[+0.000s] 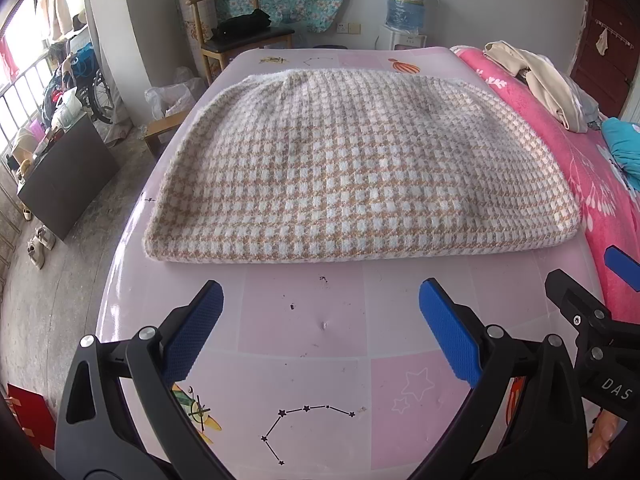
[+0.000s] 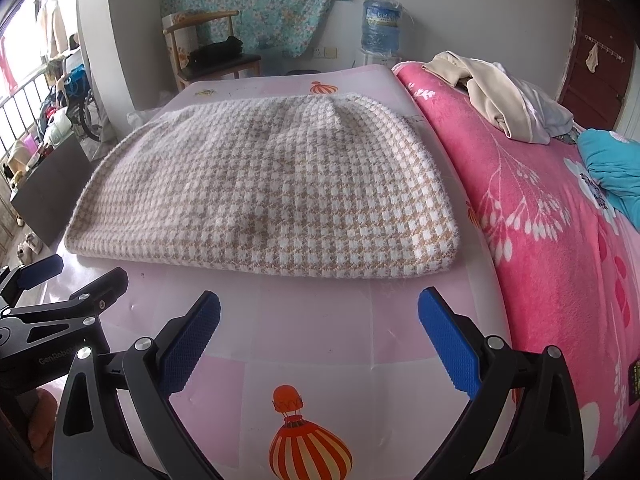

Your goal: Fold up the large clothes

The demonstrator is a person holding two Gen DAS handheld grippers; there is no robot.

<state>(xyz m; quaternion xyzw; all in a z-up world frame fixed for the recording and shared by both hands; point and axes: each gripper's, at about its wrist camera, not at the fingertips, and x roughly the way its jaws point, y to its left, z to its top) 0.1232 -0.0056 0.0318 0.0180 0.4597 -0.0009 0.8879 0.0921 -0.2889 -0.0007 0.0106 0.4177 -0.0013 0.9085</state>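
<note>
A folded beige-and-white checked fuzzy garment [image 1: 352, 168] lies flat on the pink patterned mat [image 1: 312, 320]; it also shows in the right wrist view [image 2: 272, 196]. My left gripper [image 1: 320, 312] is open and empty, just short of the garment's near edge. My right gripper [image 2: 319, 316] is open and empty, also short of the near edge, toward the garment's right half. The right gripper [image 1: 616, 280] shows at the right edge of the left wrist view, and the left gripper [image 2: 76, 280] at the left edge of the right wrist view.
A pink floral blanket [image 2: 560, 240] covers the bed to the right, with beige clothes [image 2: 488, 92] and a teal garment [image 2: 612, 168] on it. A wooden chair [image 1: 236, 28] and a water dispenser [image 1: 404, 12] stand behind. A dark cabinet [image 1: 64, 184] stands on the floor at left.
</note>
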